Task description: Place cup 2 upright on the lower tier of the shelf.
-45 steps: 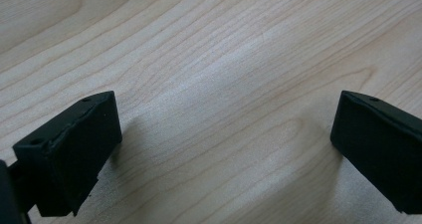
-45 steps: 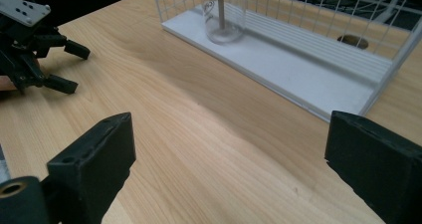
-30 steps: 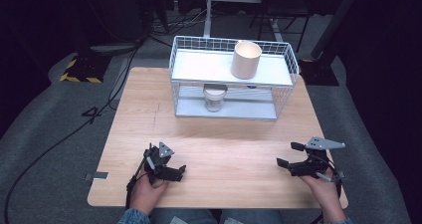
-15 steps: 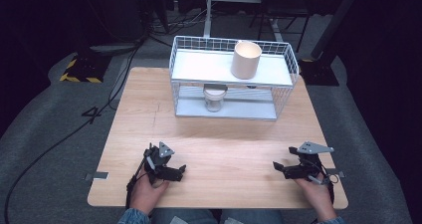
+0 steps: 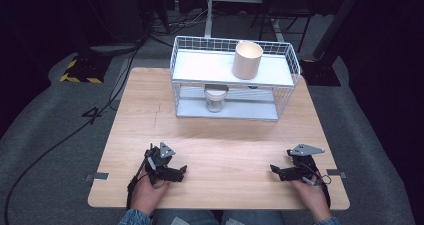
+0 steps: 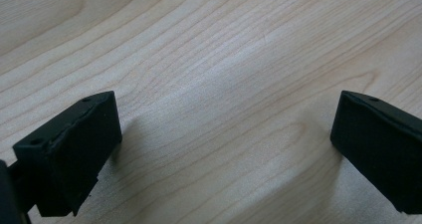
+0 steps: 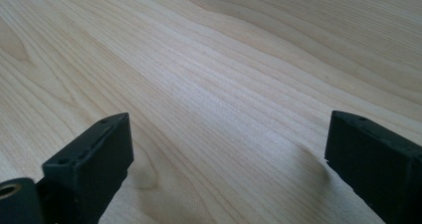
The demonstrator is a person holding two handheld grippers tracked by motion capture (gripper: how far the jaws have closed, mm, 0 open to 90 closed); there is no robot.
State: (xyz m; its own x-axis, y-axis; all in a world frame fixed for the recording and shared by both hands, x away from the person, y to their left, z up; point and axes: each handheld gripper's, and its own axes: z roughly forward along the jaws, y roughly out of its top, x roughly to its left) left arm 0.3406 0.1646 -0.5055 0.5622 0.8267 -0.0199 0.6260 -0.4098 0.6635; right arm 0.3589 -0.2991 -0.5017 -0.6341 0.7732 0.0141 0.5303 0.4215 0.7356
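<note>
From above, the right gripper (image 5: 278, 171) has dropped lower and nearer since a second ago and now rests on the table (image 5: 225, 150) at the near right; the left gripper (image 5: 181, 171) has not moved from the near left. Two grippers, one wire rack (image 5: 285, 92) at the far side, one cup (image 5: 246, 60) on its top shelf, one jar (image 5: 215, 98) on the lower shelf, all well apart from both grippers. Each hand lies low on the wood, jaws pointing inward toward the other.

In the left gripper view, the jaws stand wide apart, released, with bare wood between them.

In the right gripper view, the jaws are likewise spread, grasping nothing, just above the wood.
</note>
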